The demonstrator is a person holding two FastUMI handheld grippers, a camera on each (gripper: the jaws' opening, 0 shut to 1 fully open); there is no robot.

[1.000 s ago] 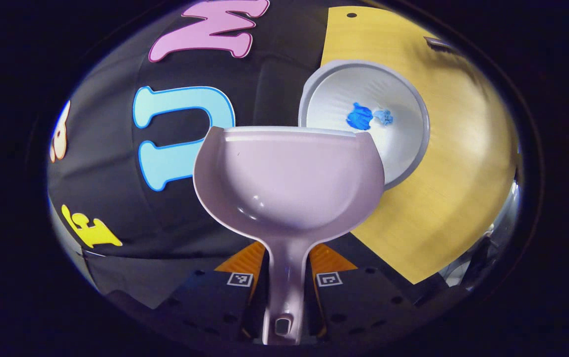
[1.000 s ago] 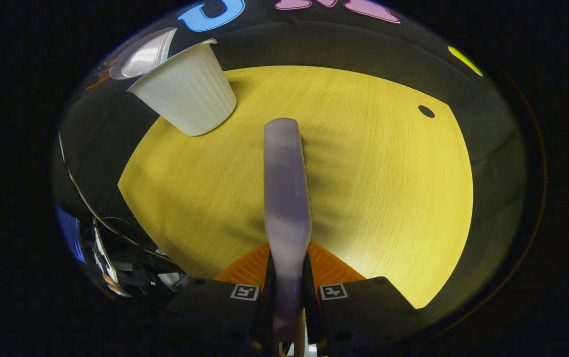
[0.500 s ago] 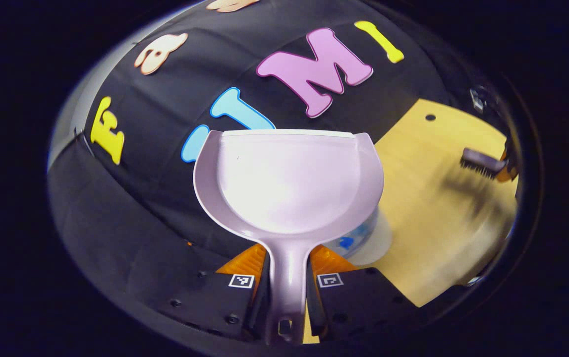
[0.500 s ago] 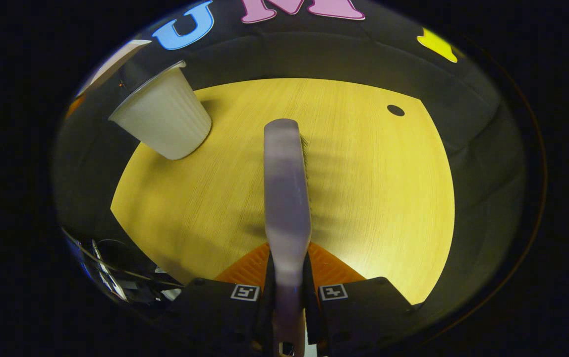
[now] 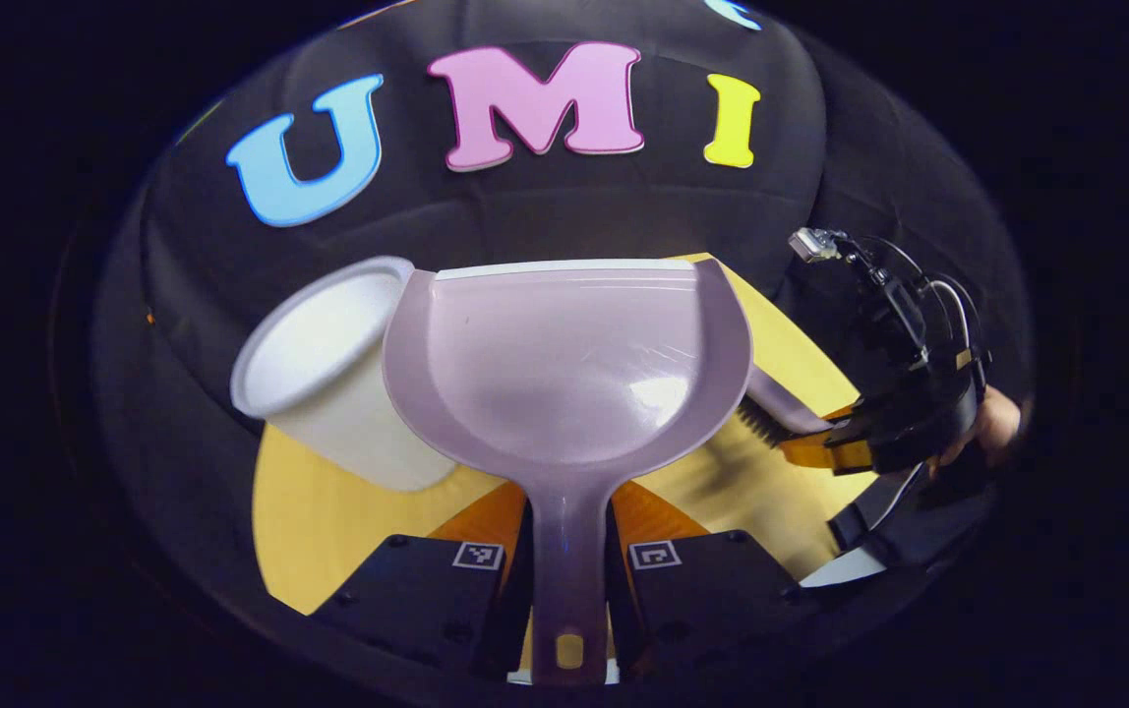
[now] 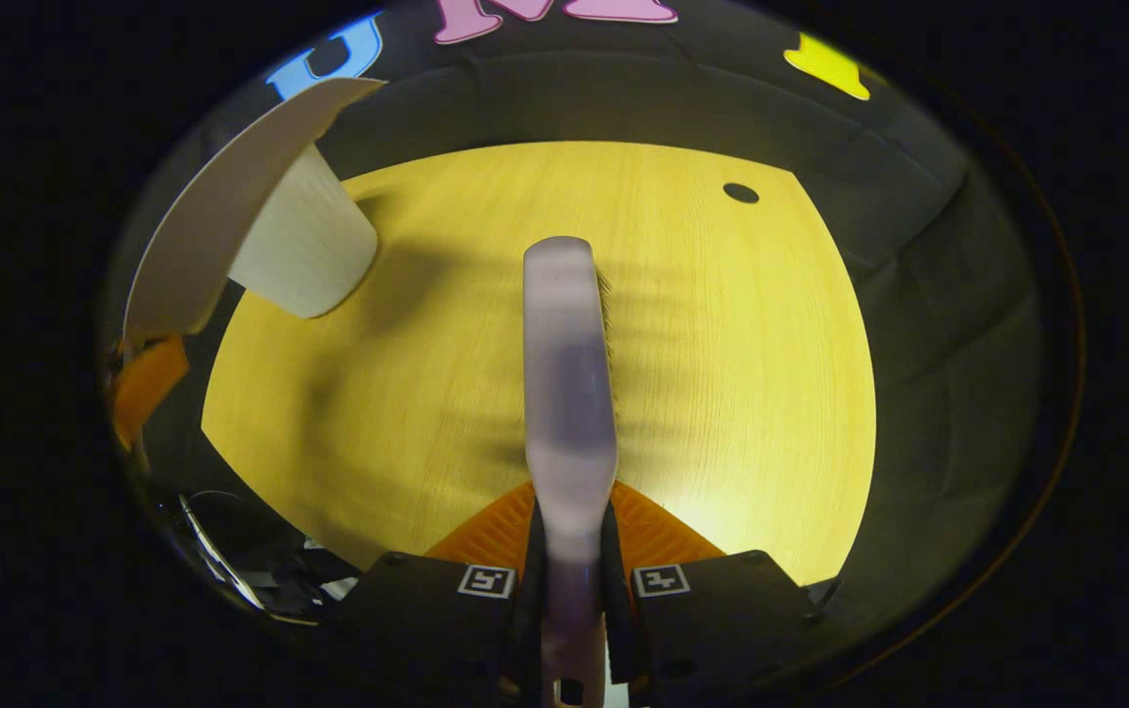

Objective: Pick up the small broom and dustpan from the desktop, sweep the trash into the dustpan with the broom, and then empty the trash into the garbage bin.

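Observation:
My left gripper (image 5: 569, 513) is shut on the handle of the lilac dustpan (image 5: 564, 364), whose scoop is held up facing me and looks bare. The white ribbed garbage bin (image 5: 328, 388) stands just behind its left edge; its inside is hidden. In the right gripper view my right gripper (image 6: 571, 516) is shut on the lilac broom (image 6: 569, 393), which points forward above the yellow desktop (image 6: 742, 374). There the dustpan (image 6: 230, 206) hangs at the upper left in front of the bin (image 6: 309, 251). The left gripper view shows the right gripper (image 5: 825, 447) and broom (image 5: 771, 403) at the right.
The desktop (image 5: 328, 511) has a small round hole (image 6: 741, 193) near its far edge. Black cloth walls close it in at the back and sides. A hand (image 5: 992, 428) and cables sit behind the right gripper. Cables lie beyond the table's near-left edge (image 6: 230, 551).
The left gripper swung the dustpan back from above the bin's mouth; the bin, with blue trash inside earlier, now stands at the pan's left. The broom barely moved.

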